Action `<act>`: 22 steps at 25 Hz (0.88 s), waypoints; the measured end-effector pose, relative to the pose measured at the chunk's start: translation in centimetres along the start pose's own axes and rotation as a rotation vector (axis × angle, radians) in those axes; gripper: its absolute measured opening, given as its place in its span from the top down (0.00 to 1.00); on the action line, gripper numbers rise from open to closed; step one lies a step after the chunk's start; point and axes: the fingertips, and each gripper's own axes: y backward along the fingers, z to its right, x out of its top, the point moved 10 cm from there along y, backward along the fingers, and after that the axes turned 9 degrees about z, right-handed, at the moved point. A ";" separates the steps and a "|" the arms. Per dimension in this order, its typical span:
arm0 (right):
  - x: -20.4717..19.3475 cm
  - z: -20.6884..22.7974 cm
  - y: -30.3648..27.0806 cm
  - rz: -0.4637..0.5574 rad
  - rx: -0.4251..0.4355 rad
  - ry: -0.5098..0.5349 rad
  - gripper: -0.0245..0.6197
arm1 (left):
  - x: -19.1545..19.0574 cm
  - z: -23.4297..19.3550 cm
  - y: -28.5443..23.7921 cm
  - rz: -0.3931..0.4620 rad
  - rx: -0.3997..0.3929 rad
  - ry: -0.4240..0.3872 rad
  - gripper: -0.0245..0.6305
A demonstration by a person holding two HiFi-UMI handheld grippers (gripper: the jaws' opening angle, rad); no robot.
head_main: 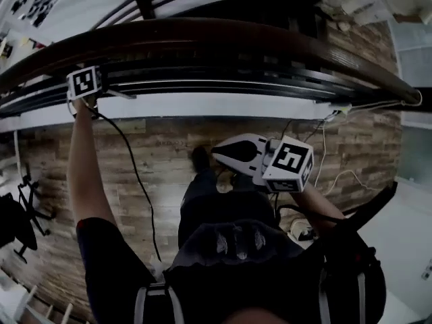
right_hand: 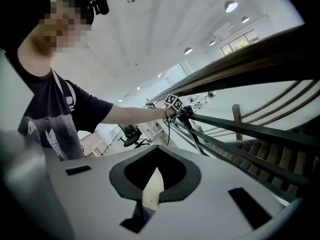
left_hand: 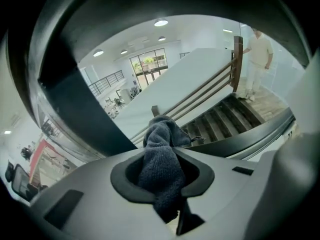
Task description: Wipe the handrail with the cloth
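Though the head view hides it, the left gripper view shows the left tool (left_hand: 162,186) grasping the cloth (left_hand: 161,164) by the handrail (head_main: 223,36); the right tool (right_hand: 151,186) is clenched, empty.

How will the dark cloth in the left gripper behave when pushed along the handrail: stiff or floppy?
Probably floppy: the cloth bunches and droops between the fingers of the left gripper. Its knitted, fuzzy surface should drag rather than slip on the handrail. It looks light, so it may fold over.
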 end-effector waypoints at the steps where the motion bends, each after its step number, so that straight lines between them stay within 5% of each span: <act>1: 0.4 0.5 -0.2 0.006 -0.008 0.002 0.95 | -0.8 0.3 -0.9 -0.047 -0.069 0.068 0.82; 3: 1.0 1.4 0.6 0.026 -0.012 -0.010 0.96 | -1.4 0.1 -1.7 -0.064 -0.039 0.072 0.82; 6: 1.2 2.0 3.3 0.061 -0.025 -0.033 0.96 | -0.3 -1.0 -0.6 0.033 0.224 -0.133 0.82; 8: 1.4 1.8 4.6 0.087 -0.039 -0.024 0.96 | -0.4 -0.6 0.4 0.075 0.263 -0.173 0.82; 11: 2.1 1.6 6.3 0.137 -0.074 0.009 0.96 | -1.4 2.5 2.9 0.177 0.099 -0.098 0.82; 15: 3.6 1.7 8.7 0.227 -0.098 0.023 0.96 | -0.7 10.5 11.5 0.481 -0.206 -0.166 0.82; 19: 5.4 0.4 10.8 0.317 -0.111 0.070 0.96 | 1.7 18.8 21.5 0.777 -0.582 -0.108 0.82; 22: 5.8 -1.0 11.7 0.364 -0.108 0.105 0.96 | 3.2 23.9 27.2 0.906 -0.745 -0.227 0.82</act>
